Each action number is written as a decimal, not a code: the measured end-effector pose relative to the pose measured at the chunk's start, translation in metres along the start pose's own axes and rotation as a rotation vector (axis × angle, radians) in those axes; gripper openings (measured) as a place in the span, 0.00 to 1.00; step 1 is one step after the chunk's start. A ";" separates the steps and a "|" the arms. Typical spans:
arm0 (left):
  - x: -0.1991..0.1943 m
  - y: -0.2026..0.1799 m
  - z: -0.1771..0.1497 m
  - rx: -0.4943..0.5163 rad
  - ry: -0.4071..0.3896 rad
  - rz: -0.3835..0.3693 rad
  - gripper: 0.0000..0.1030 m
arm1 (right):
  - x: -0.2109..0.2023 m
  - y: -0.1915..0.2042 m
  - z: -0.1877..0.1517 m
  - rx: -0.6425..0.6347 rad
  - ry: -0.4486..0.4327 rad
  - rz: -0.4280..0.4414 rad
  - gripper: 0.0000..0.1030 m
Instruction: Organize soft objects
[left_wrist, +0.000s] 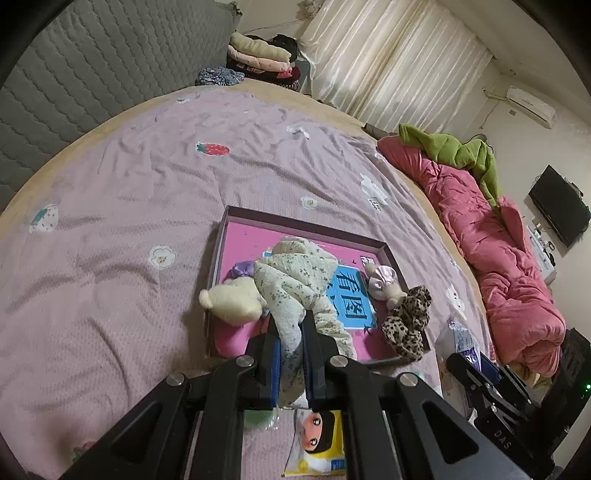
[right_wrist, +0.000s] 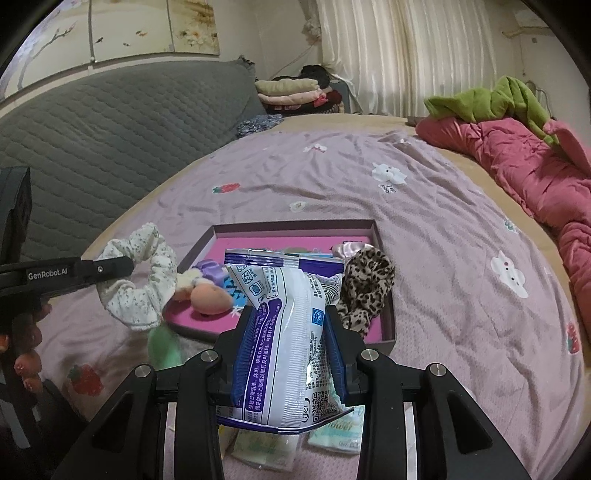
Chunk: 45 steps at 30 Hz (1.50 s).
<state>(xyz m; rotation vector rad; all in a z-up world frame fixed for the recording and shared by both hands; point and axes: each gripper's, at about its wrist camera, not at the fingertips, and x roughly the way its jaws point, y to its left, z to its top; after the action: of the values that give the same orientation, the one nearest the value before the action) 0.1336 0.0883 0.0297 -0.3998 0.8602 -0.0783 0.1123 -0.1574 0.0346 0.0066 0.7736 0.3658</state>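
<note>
While both grippers are loaded above the shallow purple-walled box with the pink floor on the lilac printed bedspread, the hazards are these. Item one: cream floral fabric scrunchie, pinched at one short stretch of its band by the left gripper, whose jaws are fully closed on it; the rest of the loop hangs free beside the box's near-left corner, so it could slide out of so slim a bite or snag on the cream plush toy with the purple bow as it is lowered. Item two: white-and-purple plastic tissue pack, clamped mid-body by the right gripper at a part-open width, standing upright over the box's near wall; the slick film could slip, or the pack may topple onto the leopard-print fabric scrunchie draped over the near-right rim and nudge it out. Item three: pink satin scrunchie, already inside. View differences: the left wrist camera shows the blue card with large characters on the box floor and a yellow cartoon-face packet beneath the grippers; the right wrist camera alone shows the scrunchie as a full open loop, the person's fingers at the left handle, and pale green tissue packs under the held pack.
</note>
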 end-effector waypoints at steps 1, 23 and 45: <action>0.003 0.000 0.002 -0.004 0.000 0.000 0.09 | 0.002 -0.001 0.001 0.006 0.002 0.003 0.36; 0.054 -0.002 0.011 0.122 -0.024 0.074 0.09 | 0.040 -0.003 0.015 0.030 0.004 0.001 0.36; 0.075 0.001 -0.005 0.200 0.000 0.086 0.09 | 0.087 0.010 0.030 0.013 0.024 -0.002 0.36</action>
<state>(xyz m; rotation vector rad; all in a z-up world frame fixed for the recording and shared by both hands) 0.1784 0.0703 -0.0276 -0.1755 0.8601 -0.0837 0.1869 -0.1161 -0.0015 0.0135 0.7997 0.3590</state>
